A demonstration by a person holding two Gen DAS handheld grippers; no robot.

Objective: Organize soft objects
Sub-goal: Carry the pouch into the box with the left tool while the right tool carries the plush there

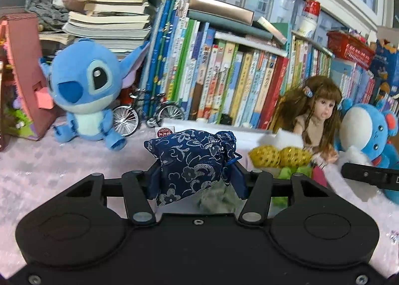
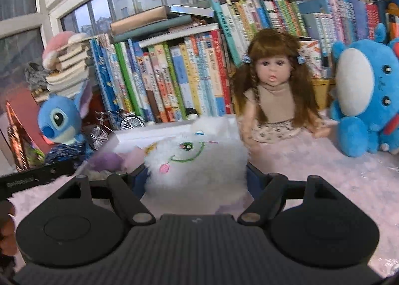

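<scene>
- Far left, the blue alien plush (image 1: pixel 82 90) sits against the stacked books (image 1: pixel 109 20), clear of the action.
- Left gripper (image 1: pixel 197 175) is clamped on the navy brocade pouch (image 1: pixel 192 160), held up off the pink fleece cover (image 1: pixel 62 160), just in front of the white box (image 1: pixel 214 127).
- Right gripper (image 2: pixel 197 177) has its jaws pressed into the fluffy white plush (image 2: pixel 199 160), raised at the near edge of that box.
- Risk: the pouch is pinched low and leans left; slick fabric could slide out.
- Risk: fluffy pile compresses, so the plush may sag free.
- Both loads could collide over the box.
- Hard to read: the box's inside is hidden, the yellow item (image 1: pixel 279 156) beside it is blurred, and the doll (image 2: pixel 271 90) is soft-focused.
</scene>
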